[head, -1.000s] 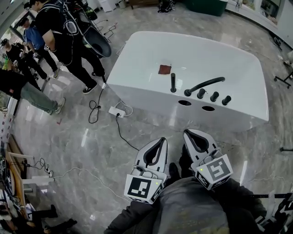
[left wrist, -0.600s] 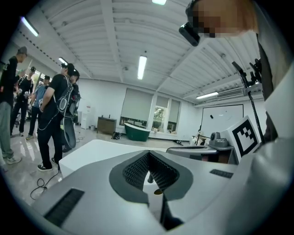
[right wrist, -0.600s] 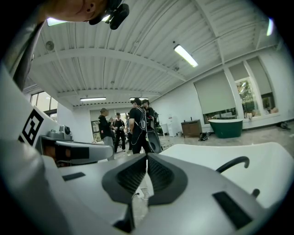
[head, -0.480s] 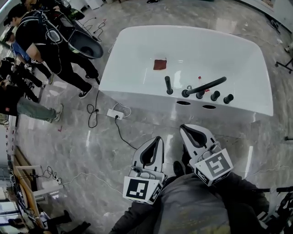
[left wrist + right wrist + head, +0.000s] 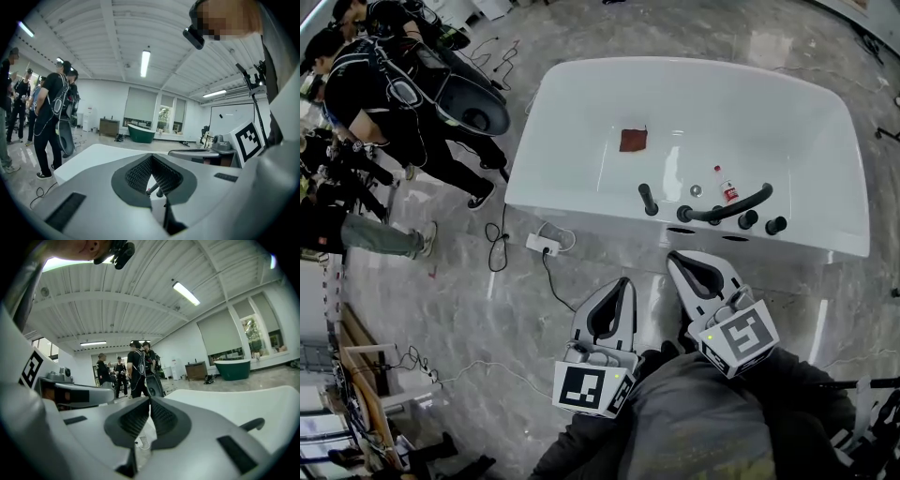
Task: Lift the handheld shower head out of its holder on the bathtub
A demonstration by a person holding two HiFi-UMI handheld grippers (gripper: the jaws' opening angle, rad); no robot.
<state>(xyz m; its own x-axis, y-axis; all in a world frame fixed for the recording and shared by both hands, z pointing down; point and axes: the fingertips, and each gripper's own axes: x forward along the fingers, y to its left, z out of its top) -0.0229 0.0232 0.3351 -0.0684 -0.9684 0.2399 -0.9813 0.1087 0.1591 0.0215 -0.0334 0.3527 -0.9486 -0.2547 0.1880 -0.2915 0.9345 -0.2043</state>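
Observation:
The white bathtub (image 5: 581, 178) stands ahead of me. On its near rim the black handheld shower head (image 5: 648, 199) stands upright in its holder. Right of it are a curved black spout (image 5: 729, 207) and two black knobs (image 5: 762, 222). My left gripper (image 5: 625, 284) and right gripper (image 5: 675, 258) hover over the floor short of the tub, both shut and empty. In the left gripper view the shut gripper (image 5: 151, 157) points at the tub (image 5: 89, 157). In the right gripper view the shut gripper (image 5: 150, 401) has the tub (image 5: 225, 399) and spout (image 5: 253, 423) at its right.
A red cloth (image 5: 633, 140), a small bottle (image 5: 727, 187) and the drain (image 5: 696, 190) lie inside the tub. A power strip with cable (image 5: 542, 244) lies on the floor at the tub's near left. Several people (image 5: 384, 84) stand left beside a dark tub (image 5: 473, 108).
Both grippers have moved forward toward the tub's near rim, staying shut. The tub now sits closer, and the bottle and drain inside it have come into view.

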